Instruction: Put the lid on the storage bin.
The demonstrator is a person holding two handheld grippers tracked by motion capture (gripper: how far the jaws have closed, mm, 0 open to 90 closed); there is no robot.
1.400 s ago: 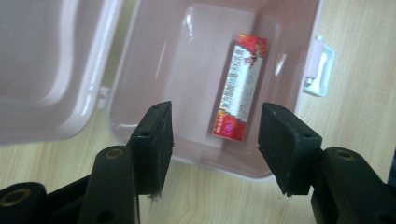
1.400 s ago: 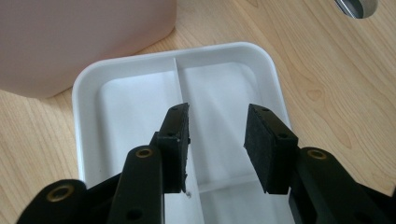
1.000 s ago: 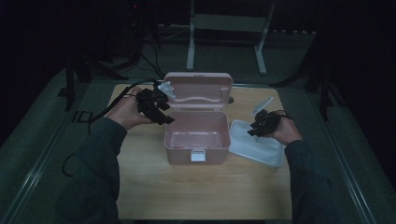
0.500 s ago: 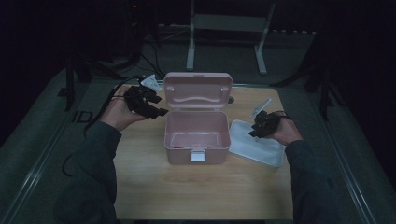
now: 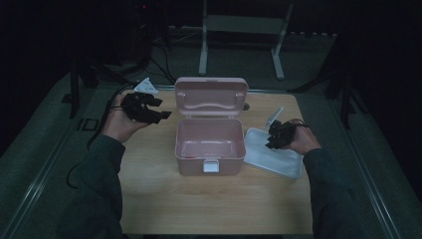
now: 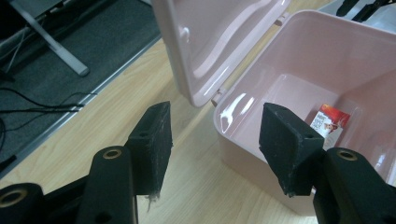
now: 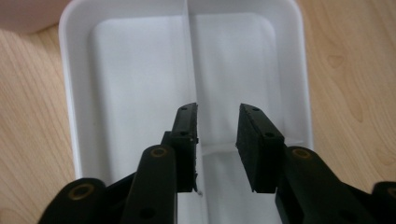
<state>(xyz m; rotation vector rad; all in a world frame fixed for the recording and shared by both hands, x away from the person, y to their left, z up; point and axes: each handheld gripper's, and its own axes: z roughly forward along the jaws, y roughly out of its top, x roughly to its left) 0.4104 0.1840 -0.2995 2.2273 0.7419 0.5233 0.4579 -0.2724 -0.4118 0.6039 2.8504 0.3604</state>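
An open pink plastic box stands mid-table, its lid tilted up at the back. A small red and white packet lies on the box floor. My left gripper hovers open to the left of the box, level with the lid; its jaws frame the box's near corner with nothing between them. To the right of the box lies a white divided tray. My right gripper is open just above the tray's floor, beside a thin divider wall, holding nothing.
The wooden table has bare room in front of the box and at its left. Beyond the far edge stand a metal stand's legs and dark floor cables. The left gripper's cable trails off the table's left edge.
My left gripper has drawn back to the left, away from the box lid. The right gripper has stayed over the white tray.
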